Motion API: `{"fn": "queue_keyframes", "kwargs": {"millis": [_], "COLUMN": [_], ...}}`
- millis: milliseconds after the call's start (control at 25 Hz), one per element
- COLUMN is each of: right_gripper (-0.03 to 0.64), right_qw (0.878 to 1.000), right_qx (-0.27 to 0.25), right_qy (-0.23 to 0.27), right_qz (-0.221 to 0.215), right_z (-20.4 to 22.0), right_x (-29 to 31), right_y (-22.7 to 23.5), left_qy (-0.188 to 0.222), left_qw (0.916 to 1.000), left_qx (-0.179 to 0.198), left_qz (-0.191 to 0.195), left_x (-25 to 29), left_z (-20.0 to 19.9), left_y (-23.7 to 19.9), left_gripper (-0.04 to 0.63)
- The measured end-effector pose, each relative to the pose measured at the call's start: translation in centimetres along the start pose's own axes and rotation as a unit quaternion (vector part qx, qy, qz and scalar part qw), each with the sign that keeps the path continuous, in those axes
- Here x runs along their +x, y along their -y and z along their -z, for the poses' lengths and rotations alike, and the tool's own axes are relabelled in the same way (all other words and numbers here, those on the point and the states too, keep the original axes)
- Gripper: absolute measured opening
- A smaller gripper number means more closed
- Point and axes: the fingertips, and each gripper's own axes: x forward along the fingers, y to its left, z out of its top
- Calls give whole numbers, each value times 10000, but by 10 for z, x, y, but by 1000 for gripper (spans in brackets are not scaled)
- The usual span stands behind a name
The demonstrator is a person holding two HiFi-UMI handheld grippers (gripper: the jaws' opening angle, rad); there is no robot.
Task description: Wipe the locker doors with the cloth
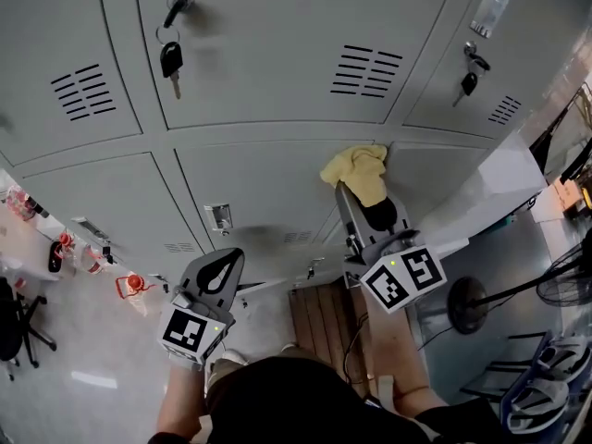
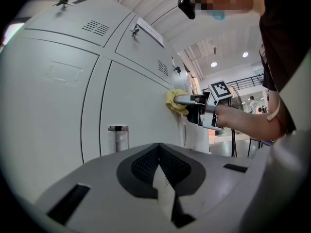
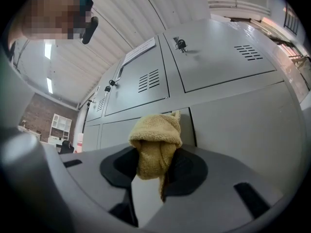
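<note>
A yellow fleece cloth (image 1: 357,173) is pinched in my right gripper (image 1: 368,213), whose jaws are shut on it. The cloth (image 3: 156,142) is bunched against a grey locker door (image 1: 268,192), near the seam between two lower doors. In the left gripper view the cloth (image 2: 176,101) presses on that door's right edge. My left gripper (image 1: 218,273) hangs lower left, shut with nothing in it, its jaws (image 2: 159,165) pointed at the same door, short of it.
Keys (image 1: 171,59) hang from an upper locker lock, and another key (image 1: 469,81) hangs at the upper right. A small latch (image 1: 219,216) sits on the lower door. A fan (image 1: 564,283) and cables stand on the floor at right; a chair (image 1: 18,326) at left.
</note>
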Motion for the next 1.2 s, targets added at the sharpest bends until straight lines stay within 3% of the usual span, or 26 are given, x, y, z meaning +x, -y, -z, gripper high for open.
{"fn": "queue_keyframes", "kwargs": {"millis": [560, 1200], "right_gripper": [140, 140], "right_qw": [9985, 9925], "right_qx": [412, 618], "right_qy": [228, 251], "right_qz": [-293, -1022], "right_z": [-6, 0], "right_x": [24, 61], "right_y": [-34, -103], "left_qy": [7, 47], "left_qw": [9999, 9986], "left_qx": [37, 55], "left_qz": [-132, -527], "left_x": [-27, -63], "left_z": [4, 7], "left_y": [-22, -48], "left_gripper": [8, 8]}}
